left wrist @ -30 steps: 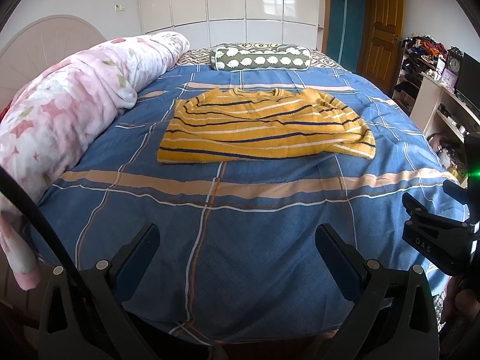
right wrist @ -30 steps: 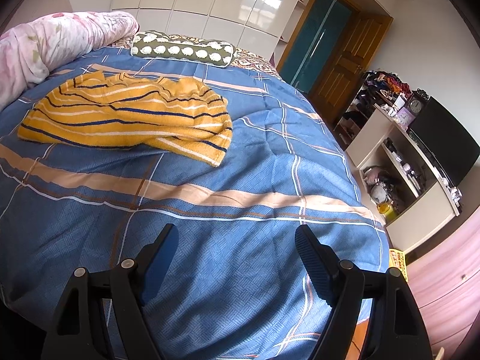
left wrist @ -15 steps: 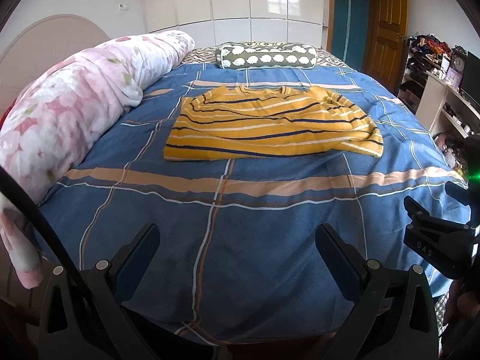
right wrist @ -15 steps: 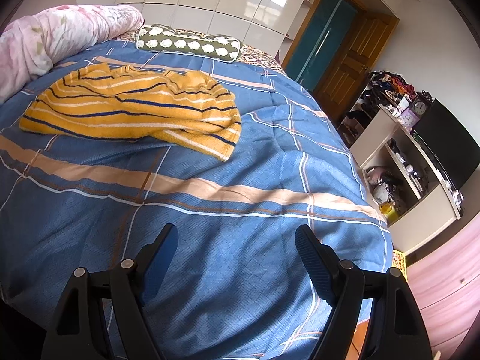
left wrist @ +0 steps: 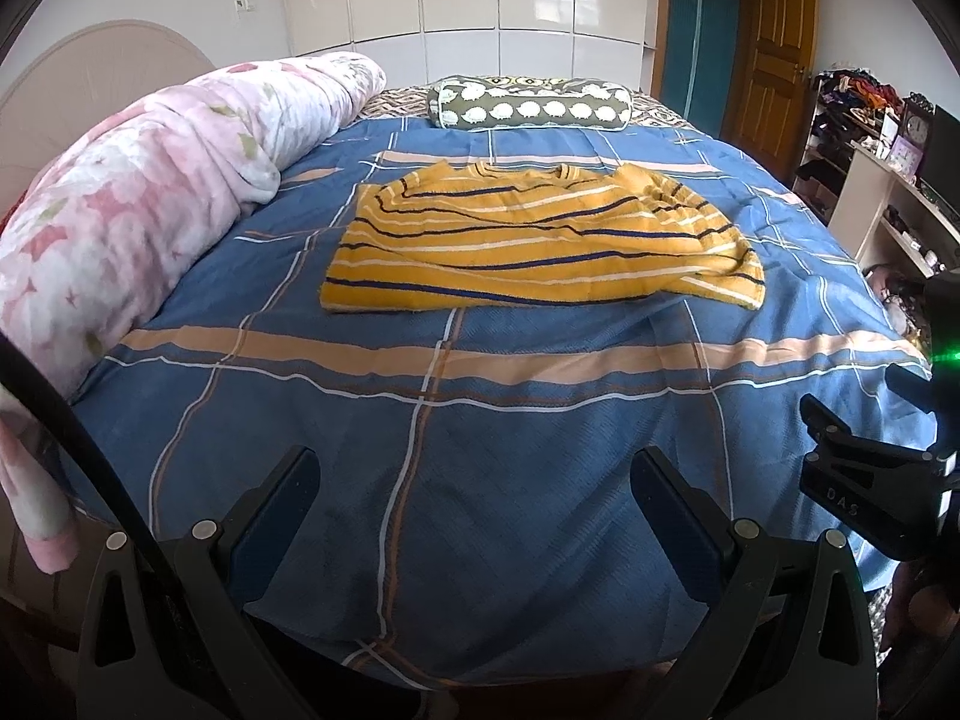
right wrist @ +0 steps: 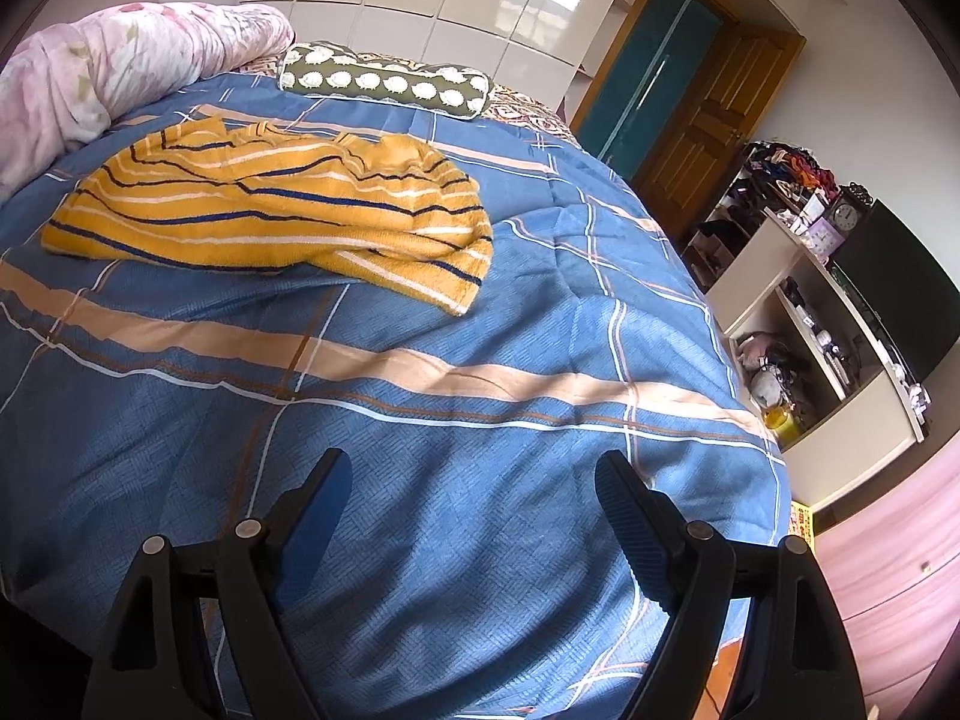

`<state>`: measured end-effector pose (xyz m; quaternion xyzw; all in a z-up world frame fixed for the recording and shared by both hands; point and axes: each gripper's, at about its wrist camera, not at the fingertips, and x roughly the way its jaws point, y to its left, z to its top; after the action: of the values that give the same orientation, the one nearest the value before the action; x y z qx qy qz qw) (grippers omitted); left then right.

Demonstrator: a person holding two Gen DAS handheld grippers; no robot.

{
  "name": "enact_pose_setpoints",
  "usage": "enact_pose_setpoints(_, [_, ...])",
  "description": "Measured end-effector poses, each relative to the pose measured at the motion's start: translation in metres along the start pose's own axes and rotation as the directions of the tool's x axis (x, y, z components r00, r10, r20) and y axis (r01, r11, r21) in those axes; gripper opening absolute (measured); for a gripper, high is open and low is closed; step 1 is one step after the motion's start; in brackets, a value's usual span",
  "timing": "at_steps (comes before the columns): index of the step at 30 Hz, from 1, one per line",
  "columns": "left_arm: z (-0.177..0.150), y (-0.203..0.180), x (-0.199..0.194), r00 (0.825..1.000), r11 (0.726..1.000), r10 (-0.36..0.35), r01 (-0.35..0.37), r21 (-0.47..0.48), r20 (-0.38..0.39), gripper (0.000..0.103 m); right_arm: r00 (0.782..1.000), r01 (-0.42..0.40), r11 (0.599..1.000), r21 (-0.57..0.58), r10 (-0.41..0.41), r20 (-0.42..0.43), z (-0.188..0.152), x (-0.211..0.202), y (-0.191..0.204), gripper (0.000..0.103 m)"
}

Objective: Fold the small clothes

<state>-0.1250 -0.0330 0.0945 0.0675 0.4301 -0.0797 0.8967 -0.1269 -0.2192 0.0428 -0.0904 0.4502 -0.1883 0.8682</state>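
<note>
On the blue plaid bedspread [left wrist: 480, 480] ahead of me lies the sweater [left wrist: 540, 240], yellow with dark and white stripes, spread flat near the middle of the bed and well beyond both sets of my fingers. Its neckline faces the far end, toward the bolster [left wrist: 531, 105] (green, printed with white sheep) that sits across the head of the bed. Its hem edge runs along just above a tan band in the bedspread. On its right side the fabric is bunched and folded over itself, which shows most clearly in the right wrist view, where the sweater [right wrist: 270, 210] sits up and to the left.

My left gripper [left wrist: 474, 498] hangs over the near end of the bed with its jaws spread wide and only bedspread between them. My right gripper [right wrist: 474, 498] is likewise wide, its jaws opening a touch further, with nothing between them but bedspread [right wrist: 480, 360]. Neither touches the sweater.

A rolled pink floral quilt [left wrist: 138, 210] runs along the left edge of the bed, just left of the sweater but apart from it. To the right of the bed stand a cluttered shelf unit [right wrist: 798, 324] and a wooden door [right wrist: 708, 120].
</note>
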Motion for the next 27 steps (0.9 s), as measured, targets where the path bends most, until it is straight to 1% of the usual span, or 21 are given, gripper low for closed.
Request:
enact_pose_setpoints(13, [-0.001, 0.004, 0.008, 0.999, 1.0, -0.023, 0.023, -0.017, -0.025, 0.103, 1.0, -0.006, 1.0, -0.013, 0.006, -0.016, 0.0, 0.005, 0.005, 0.087])
enact_pose_setpoints(27, [-0.002, 0.007, 0.017, 0.999, 0.999, -0.026, 0.025, -0.024, -0.044, 0.103, 0.999, -0.012, 1.0, -0.027, 0.011, -0.037, -0.001, 0.012, 0.012, 0.087])
